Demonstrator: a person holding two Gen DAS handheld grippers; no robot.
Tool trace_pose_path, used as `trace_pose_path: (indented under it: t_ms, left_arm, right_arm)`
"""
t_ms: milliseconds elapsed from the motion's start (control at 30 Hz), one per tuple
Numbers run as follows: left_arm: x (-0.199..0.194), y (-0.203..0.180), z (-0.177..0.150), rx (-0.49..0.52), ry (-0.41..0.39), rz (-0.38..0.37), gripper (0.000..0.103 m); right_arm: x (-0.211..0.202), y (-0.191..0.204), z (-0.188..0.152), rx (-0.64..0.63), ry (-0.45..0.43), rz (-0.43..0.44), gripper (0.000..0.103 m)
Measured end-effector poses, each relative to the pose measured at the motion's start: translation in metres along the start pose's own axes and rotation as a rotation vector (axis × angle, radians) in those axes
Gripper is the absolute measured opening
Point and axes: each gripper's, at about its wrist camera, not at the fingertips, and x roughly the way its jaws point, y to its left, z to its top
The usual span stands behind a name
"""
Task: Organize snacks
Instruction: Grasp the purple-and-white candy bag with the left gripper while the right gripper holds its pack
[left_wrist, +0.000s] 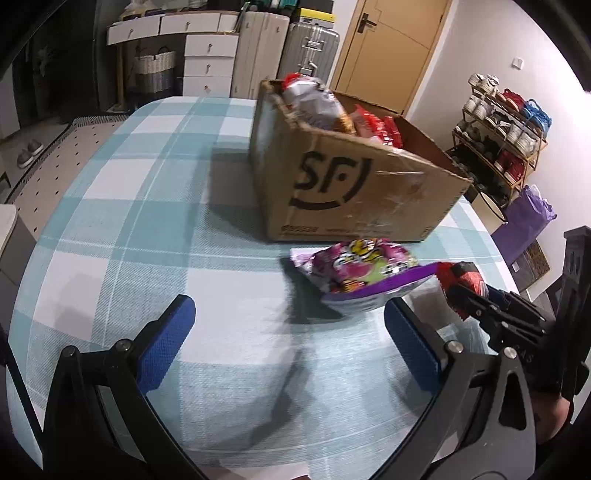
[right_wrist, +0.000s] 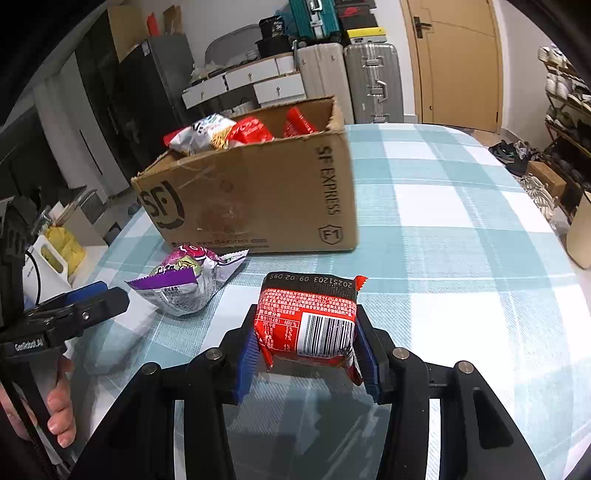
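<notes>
A cardboard SF box (left_wrist: 354, 184) (right_wrist: 258, 192) stands on the checked tablecloth and holds several snack packs (right_wrist: 236, 134). A purple snack bag (left_wrist: 364, 275) (right_wrist: 184, 280) lies on the cloth just in front of the box. My right gripper (right_wrist: 306, 332) is shut on a red snack pack (right_wrist: 308, 321), barcode side up, held above the cloth; it also shows at the right of the left wrist view (left_wrist: 461, 286). My left gripper (left_wrist: 288, 332) is open and empty, low over the cloth, just short of the purple bag.
The table (right_wrist: 461, 221) has a blue and white checked cloth. Suitcases (right_wrist: 373, 81), white drawers (left_wrist: 210, 66) and a door (right_wrist: 458, 59) stand behind it. A shoe rack (left_wrist: 502, 136) is to the right. The table edges curve away at both sides.
</notes>
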Motion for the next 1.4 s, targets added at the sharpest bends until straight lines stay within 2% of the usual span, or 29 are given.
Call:
trace_pose_path:
  t_ms: [267, 400, 900, 1067, 1167, 1300, 1400]
  left_arm:
    - [0.007, -0.033, 0.005, 0.057, 0.001, -0.036, 0.102]
    - [0.012, -0.040, 0.008, 0.052, -0.002, -0.058, 0.102]
    - [0.055, -0.058, 0.029, 0.059, 0.033, -0.015, 0.102]
    - [0.073, -0.053, 0.033, 0.045, 0.045, 0.001, 0.102]
    - [0.080, -0.047, 0.034, 0.025, 0.046, -0.003, 0.097]
    - [0.080, -0.039, 0.032, 0.018, 0.044, -0.019, 0.075]
    - [0.079, -0.035, 0.033, 0.026, 0.024, -0.022, 0.067]
  right_arm:
    - [-0.022, -0.009, -0.016, 0.030, -0.032, 0.003, 0.047]
    - [-0.025, -0.013, -0.019, 0.047, -0.031, 0.002, 0.047]
    - [-0.027, -0.021, -0.023, 0.069, -0.036, -0.005, 0.047]
    - [-0.029, -0.022, -0.023, 0.076, -0.041, -0.003, 0.047]
    - [-0.030, -0.022, -0.023, 0.075, -0.041, -0.004, 0.047]
    - [-0.030, -0.022, -0.023, 0.076, -0.040, -0.004, 0.047]
    - [-0.031, -0.021, -0.023, 0.076, -0.041, -0.003, 0.047]
